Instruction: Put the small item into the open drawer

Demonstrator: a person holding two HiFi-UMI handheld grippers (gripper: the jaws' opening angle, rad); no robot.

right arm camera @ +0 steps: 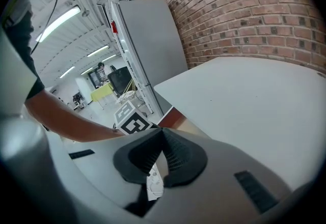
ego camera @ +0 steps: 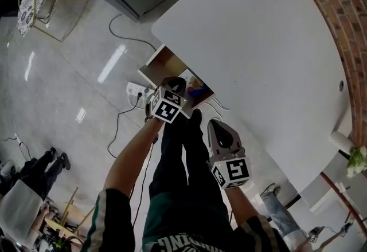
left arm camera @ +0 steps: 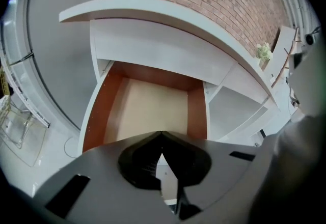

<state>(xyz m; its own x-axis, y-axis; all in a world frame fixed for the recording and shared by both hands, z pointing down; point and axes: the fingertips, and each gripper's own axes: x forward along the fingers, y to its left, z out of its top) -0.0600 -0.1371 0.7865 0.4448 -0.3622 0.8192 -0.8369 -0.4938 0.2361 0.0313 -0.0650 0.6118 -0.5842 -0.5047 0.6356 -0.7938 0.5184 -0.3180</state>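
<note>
Over the open drawer, our left gripper is closed, empty; we judge the colourful item already inside. Our right gripper closed too.

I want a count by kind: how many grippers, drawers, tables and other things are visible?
grippers: 2 (left gripper, right gripper)
open drawer: 1
white table: 1
colourful small item: 1
power strip: 1
Total: 6

Seen from the head view, the left gripper covers much of the open drawer. A colourful thing at the drawer's corner by the table is too small to identify. In the left gripper view, the gripper's body hides the drawer's near end.
</note>
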